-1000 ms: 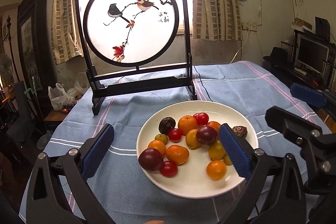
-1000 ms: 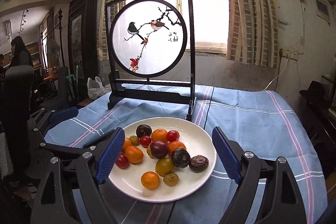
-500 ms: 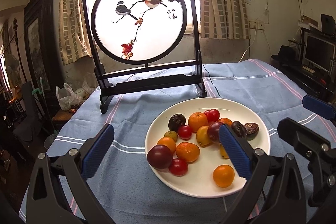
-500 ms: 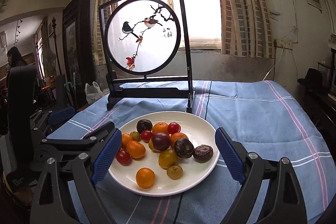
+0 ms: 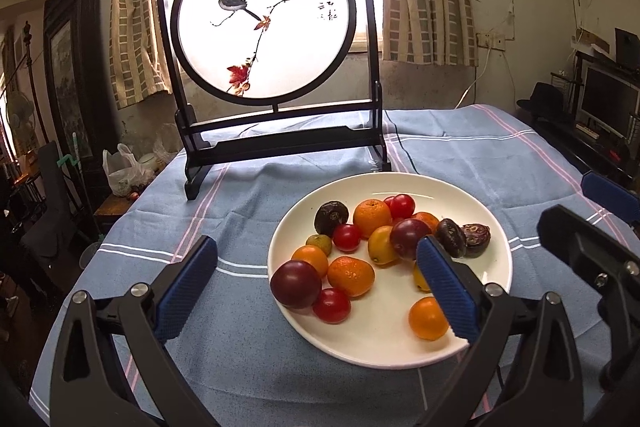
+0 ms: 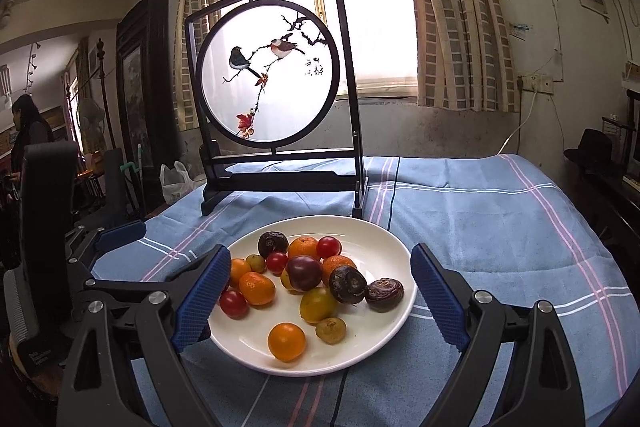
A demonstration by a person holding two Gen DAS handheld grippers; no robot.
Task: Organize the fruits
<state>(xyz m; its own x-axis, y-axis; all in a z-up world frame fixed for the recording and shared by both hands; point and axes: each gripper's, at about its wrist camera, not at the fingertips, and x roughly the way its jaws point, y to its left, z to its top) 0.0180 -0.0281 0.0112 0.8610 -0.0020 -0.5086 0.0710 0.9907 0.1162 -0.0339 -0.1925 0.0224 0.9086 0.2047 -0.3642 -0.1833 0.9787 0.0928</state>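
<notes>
Between open right claw fingers: fruits, untouched.

Table draped in blue cloth with white and pink stripes. Directly on cloth: white plate of mixed fruit near front; black-framed round bird-painting screen upright just behind plate, feet on cloth; thin dark cord trailing beside screen's right foot.
</notes>
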